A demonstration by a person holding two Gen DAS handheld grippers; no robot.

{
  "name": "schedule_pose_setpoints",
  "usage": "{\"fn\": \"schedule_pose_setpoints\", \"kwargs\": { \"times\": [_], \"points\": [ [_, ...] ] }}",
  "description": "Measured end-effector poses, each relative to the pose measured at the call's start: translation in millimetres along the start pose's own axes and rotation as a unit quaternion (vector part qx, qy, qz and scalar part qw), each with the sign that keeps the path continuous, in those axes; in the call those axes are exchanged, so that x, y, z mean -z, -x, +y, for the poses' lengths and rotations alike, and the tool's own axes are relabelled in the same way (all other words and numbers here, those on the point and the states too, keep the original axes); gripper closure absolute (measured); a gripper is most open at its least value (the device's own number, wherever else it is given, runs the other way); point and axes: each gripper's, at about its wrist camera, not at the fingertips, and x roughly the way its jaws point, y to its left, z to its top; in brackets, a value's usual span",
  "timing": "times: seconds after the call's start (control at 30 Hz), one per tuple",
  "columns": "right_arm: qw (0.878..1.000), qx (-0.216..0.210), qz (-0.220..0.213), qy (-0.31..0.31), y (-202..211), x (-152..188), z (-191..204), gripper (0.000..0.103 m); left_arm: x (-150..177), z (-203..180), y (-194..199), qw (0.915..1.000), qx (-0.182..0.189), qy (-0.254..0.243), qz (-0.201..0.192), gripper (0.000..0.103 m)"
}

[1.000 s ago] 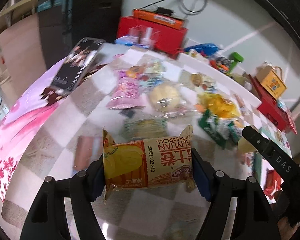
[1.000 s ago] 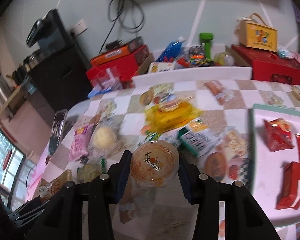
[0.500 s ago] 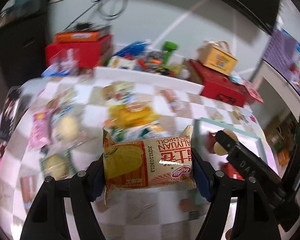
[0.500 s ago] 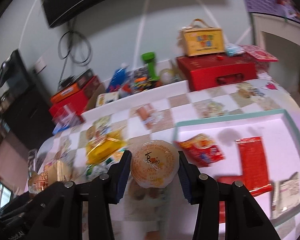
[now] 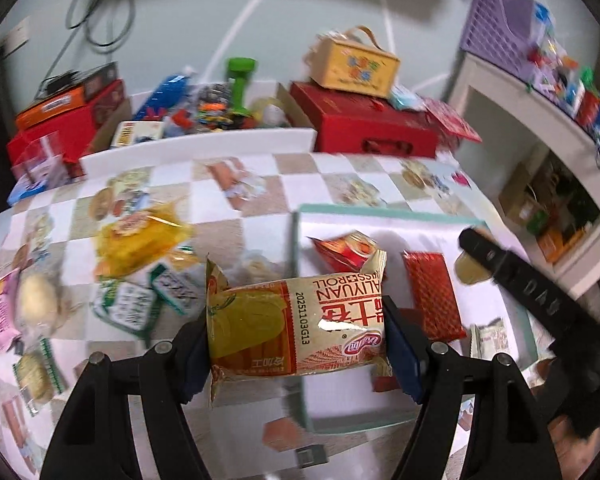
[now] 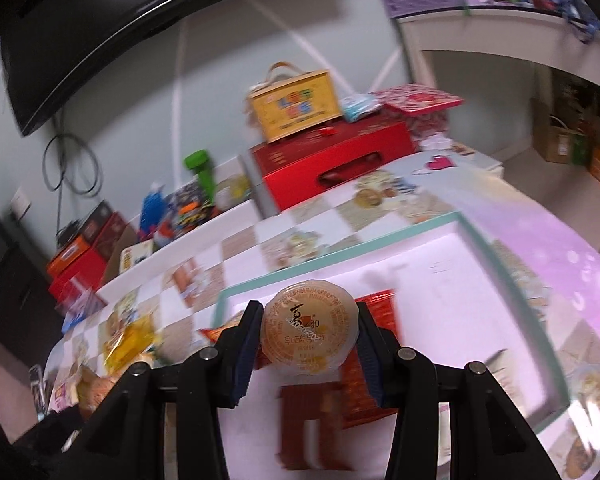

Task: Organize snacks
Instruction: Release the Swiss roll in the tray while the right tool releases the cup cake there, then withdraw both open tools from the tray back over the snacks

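Swung across from the loose snack pile toward the white tray with the teal rim; a second back both views looked over the checkered tablecloth and scattered packets, now over the tray itself.

Left gripper: partly open, pads clamped on the two ends of a yellow-and-red cake roll packet, carried crosswise above the tray's near left corner. Right gripper: narrower, pinching a round jelly cup by its sides, foil lid facing the camera, held over the tray's left half.

Already lying in the tray: a crumpled red chip bag, a flat red foil bar and, near the right edge, a pale packet.

To finish well, probably:
- Aim for bare white floor, cup toward the open far right, roll nearer the front, so neither lands on the red packets.
- Lower until each snack nearly touches before letting go; the cup could roll or tip if dropped on its edge.
- Keep both tools apart on the way down; close together already in the left view.
- Release one at a time, then lift straight up.
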Motion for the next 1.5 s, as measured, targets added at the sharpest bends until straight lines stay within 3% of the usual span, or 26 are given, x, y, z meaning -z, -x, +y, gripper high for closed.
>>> {"fn": "schedule_pose_setpoints", "kwargs": {
  "times": [0.23,0.57,1.23,1.27,1.33,1.5],
  "points": [
    [0.999,0.037,-0.004,-0.031,0.9,-5.7,-40.2,0.055,8.1,-27.5,-29.9,0.9992,0.008,-0.031,0.022,0.027],
    [0.997,0.057,0.011,-0.05,-7.6,-3.2,-69.5,0.055,11.5,-29.1,-49.8,0.9989,-0.007,-0.031,0.036,0.027],
    [0.996,0.062,0.032,-0.047,-22.6,2.5,-71.2,0.054,12.5,-43.7,-58.3,0.9978,-0.007,-0.046,0.048,0.026],
    [0.996,0.063,0.032,-0.047,-22.9,2.1,-71.4,0.053,12.2,-43.5,-58.4,0.9977,-0.007,-0.045,0.05,0.025],
    [0.996,0.064,0.03,-0.046,-22.8,1.7,-70.7,0.05,11.3,-42.6,-56.6,0.9981,-0.008,-0.041,0.045,0.015],
    [0.997,0.063,0.032,-0.042,-22.3,1.2,-68.3,0.043,7.3,-38.8,-46.5,0.9989,-0.017,-0.038,0.019,0.013]
  ]
}}
